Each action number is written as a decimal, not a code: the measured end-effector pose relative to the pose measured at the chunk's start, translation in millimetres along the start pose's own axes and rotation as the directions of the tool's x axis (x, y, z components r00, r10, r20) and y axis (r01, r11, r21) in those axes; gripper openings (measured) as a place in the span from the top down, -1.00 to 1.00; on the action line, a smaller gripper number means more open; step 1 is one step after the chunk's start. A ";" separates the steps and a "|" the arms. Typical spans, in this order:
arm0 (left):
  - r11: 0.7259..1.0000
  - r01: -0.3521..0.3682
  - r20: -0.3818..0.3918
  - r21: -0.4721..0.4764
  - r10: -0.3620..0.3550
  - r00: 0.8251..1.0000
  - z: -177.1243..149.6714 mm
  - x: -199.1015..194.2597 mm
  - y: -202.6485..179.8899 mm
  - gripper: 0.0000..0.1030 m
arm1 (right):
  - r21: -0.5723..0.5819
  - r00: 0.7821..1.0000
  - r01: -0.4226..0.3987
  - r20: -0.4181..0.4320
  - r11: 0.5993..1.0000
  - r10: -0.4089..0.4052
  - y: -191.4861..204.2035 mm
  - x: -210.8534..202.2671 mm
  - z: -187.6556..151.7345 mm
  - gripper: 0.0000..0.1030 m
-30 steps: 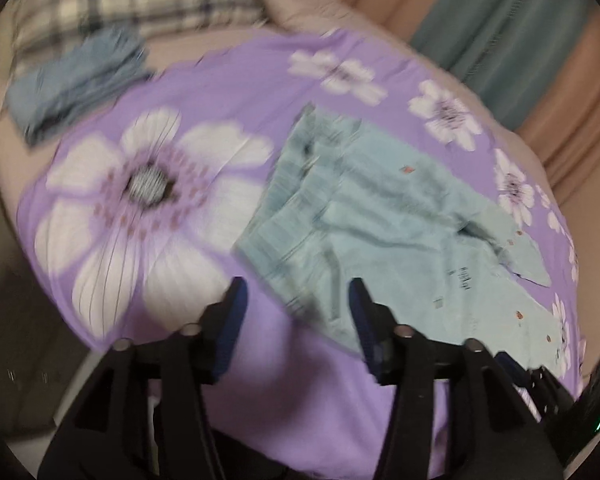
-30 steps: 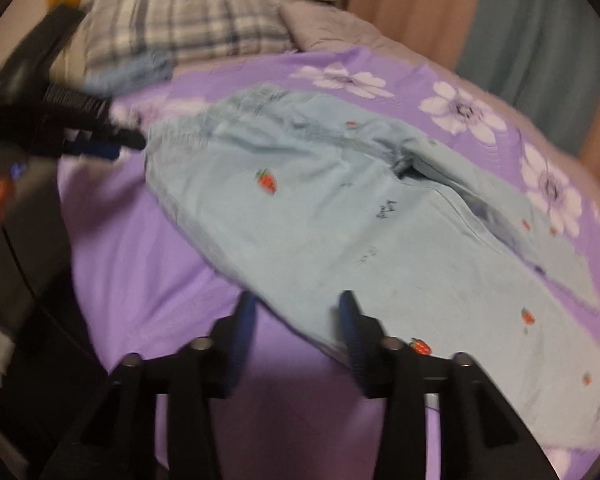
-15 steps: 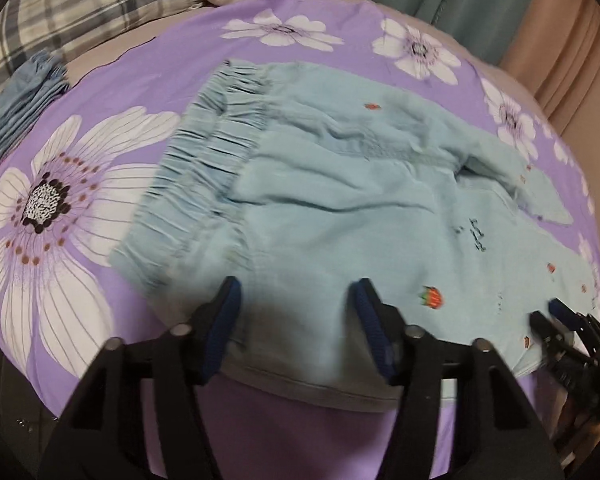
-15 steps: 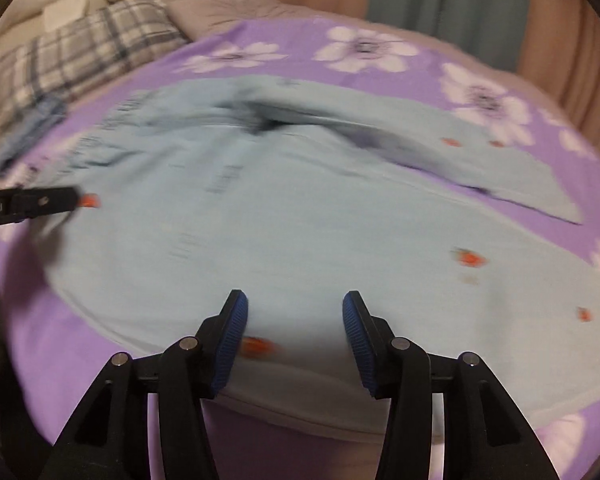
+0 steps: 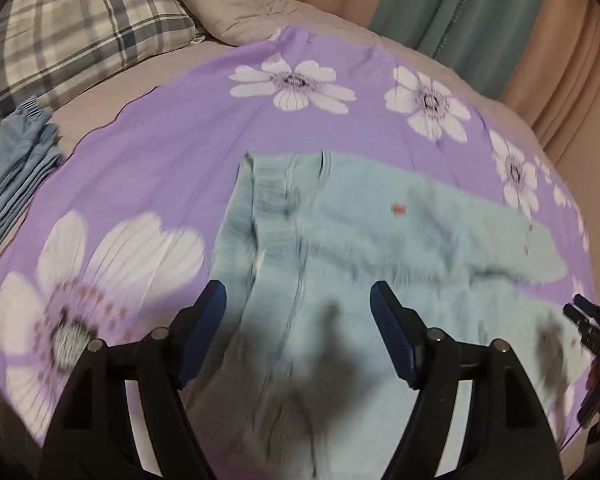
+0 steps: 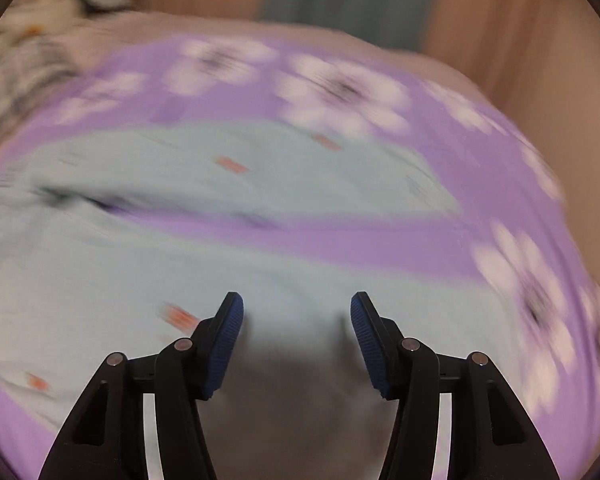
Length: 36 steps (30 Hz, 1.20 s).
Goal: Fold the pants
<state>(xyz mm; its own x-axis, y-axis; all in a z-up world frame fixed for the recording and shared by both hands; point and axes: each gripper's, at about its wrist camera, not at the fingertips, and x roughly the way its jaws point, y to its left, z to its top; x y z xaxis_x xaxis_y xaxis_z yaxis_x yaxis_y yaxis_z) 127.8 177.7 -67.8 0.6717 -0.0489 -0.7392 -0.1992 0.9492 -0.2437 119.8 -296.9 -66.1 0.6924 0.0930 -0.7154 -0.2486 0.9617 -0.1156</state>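
Left gripper (image 5: 298,304): jaws spread, just widened, nothing pinched; poised over the waistband end of the pants (image 5: 364,264).
Right gripper (image 6: 296,312): jaws apart, also just widened, empty; above the near leg (view badly blurred).
Pants: pale blue, lying flat on the purple floral sheet (image 5: 172,152), legs slightly parted.
Handling note: pinch both near-edge layers squarely, then lift together so the fold lands even.
Adjacent: plaid pillow (image 5: 80,32).
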 end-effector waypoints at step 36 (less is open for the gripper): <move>0.971 0.223 -0.108 -0.084 -0.231 0.967 71.7 78.4 53.4 0.52 | -0.514 0.954 -0.294 -0.109 0.806 0.279 170.4 130.5 117.9 0.99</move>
<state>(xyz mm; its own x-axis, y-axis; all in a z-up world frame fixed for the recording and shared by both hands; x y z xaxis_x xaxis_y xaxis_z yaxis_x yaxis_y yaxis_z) 221.0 246.9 -93.8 0.6183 -0.3006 -0.7262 -0.1039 0.8846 -0.4546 247.7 -90.5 -97.9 0.5176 0.3294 -0.7897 -0.7524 0.6147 -0.2367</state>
